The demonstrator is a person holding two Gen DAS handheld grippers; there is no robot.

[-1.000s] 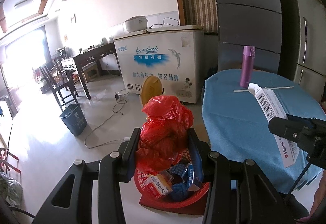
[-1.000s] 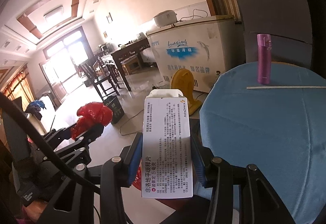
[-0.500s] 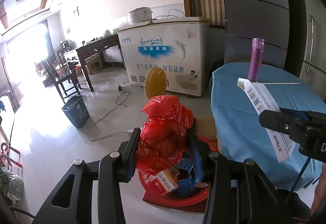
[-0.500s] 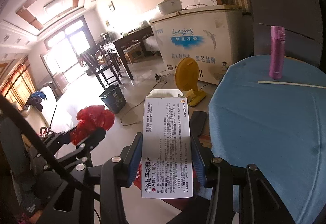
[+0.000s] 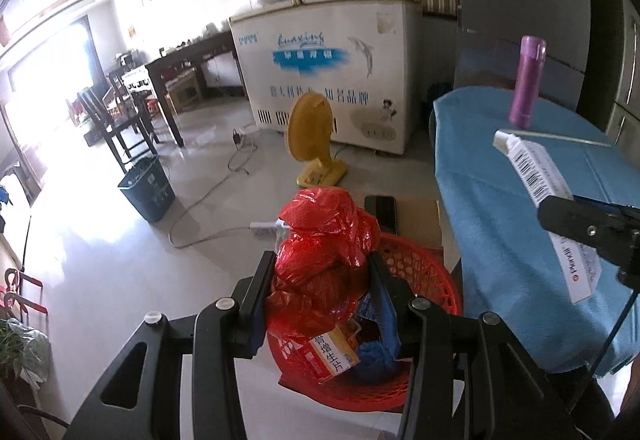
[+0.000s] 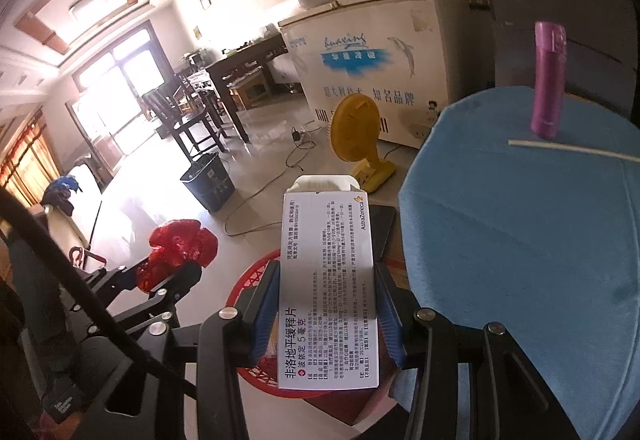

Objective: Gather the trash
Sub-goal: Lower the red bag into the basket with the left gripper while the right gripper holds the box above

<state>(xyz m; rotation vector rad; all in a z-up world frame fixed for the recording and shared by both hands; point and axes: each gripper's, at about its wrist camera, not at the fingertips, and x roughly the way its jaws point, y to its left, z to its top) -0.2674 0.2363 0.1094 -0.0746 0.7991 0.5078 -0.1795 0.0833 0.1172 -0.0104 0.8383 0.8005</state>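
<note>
Crumpled red plastic bag [image 5: 324, 252] pinched between left tongs [image 5: 320, 304], bulging above tips, directly over red mesh basket [image 5: 424, 268] on floor. Basket below tongs holds small cartons, blue wrapper. White medicine box [image 6: 328, 296], printed text facing up, lengthwise between right tongs [image 6: 326, 314], above basket rim [image 6: 250, 282].

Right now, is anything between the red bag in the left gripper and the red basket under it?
Nothing visible. The red bag, clamped in the left gripper, hangs directly over the red basket, which already holds some cartons. The white box in the right gripper is off to the side.
</note>
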